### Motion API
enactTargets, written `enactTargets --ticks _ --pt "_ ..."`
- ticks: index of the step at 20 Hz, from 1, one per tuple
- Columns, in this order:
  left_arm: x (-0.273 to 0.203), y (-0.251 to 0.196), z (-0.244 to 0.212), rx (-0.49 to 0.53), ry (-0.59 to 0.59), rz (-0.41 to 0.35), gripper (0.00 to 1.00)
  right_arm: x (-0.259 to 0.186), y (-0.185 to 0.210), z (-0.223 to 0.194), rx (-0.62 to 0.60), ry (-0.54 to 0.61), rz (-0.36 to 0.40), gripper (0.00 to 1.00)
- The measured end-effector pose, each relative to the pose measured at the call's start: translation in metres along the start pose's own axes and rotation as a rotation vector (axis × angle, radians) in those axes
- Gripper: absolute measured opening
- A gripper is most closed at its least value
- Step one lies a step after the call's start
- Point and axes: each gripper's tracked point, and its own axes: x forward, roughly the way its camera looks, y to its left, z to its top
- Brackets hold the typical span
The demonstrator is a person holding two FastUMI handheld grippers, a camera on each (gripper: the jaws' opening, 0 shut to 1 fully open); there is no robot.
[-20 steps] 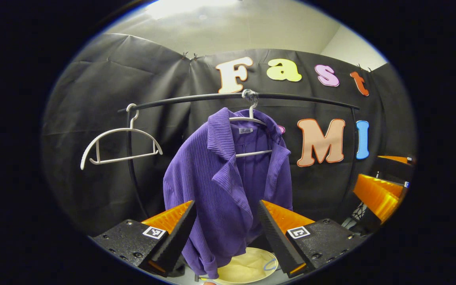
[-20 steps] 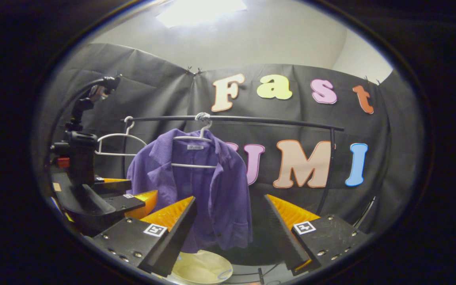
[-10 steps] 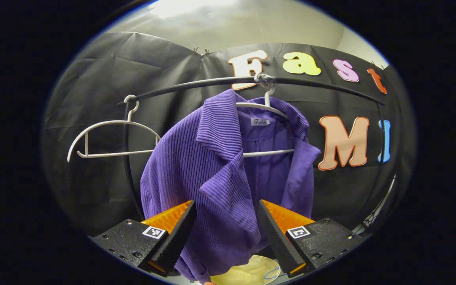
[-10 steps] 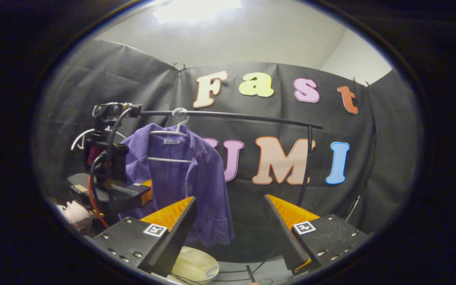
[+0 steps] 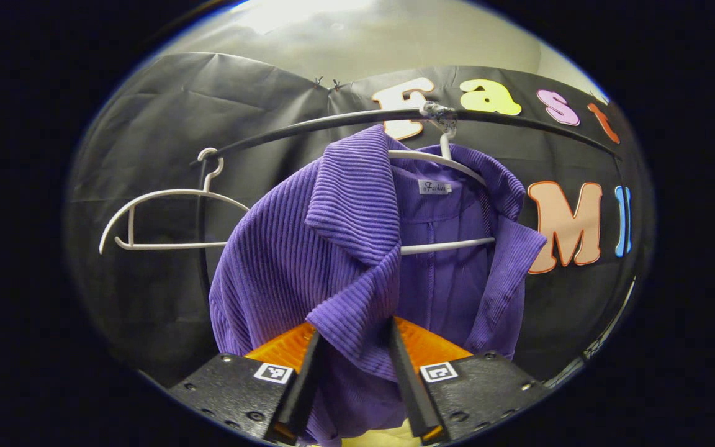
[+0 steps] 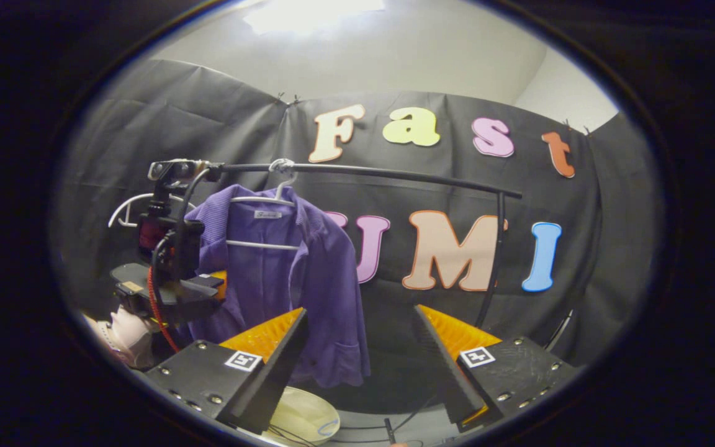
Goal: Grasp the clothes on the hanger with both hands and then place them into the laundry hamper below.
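A purple ribbed jacket (image 5: 283,261) hangs on a white hanger (image 5: 438,161) from a black rail (image 5: 308,127). My left gripper (image 5: 352,326) is up against the jacket's front. Its fingers are partly drawn in, with the left lapel lying between them and a wide gap still showing. In the right gripper view the jacket (image 6: 326,292) hangs up and to the left, with the left gripper (image 6: 208,287) at its near side. My right gripper (image 6: 359,312) stands open, apart from the cloth. The cream laundry hamper (image 6: 305,416) sits on the floor under the jacket.
An empty white hanger (image 5: 165,217) hangs at the rail's left end. The rail's upright post (image 6: 494,261) stands to the right of the jacket. A hand (image 6: 125,335) holds the left gripper at the lower left.
My left gripper has moved closer to the jacket and its fingers have narrowed around the lapel. The right gripper stays open and has barely shifted.
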Motion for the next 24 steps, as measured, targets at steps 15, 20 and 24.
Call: enactTargets --ticks 15,20,24 --pt "-0.036 0.002 0.014 -0.057 0.077 -0.132 0.02 0.109 0.074 -0.014 -0.023 -0.03 0.232 0.97" --pt "-0.042 0.005 0.019 -0.05 0.111 -0.145 0.02 0.143 0.104 -0.028 -0.007 -0.02 0.282 1.0" --pt "-0.041 0.003 0.022 -0.016 0.108 -0.176 0.02 0.166 0.114 -0.039 0.022 -0.014 0.278 1.0"
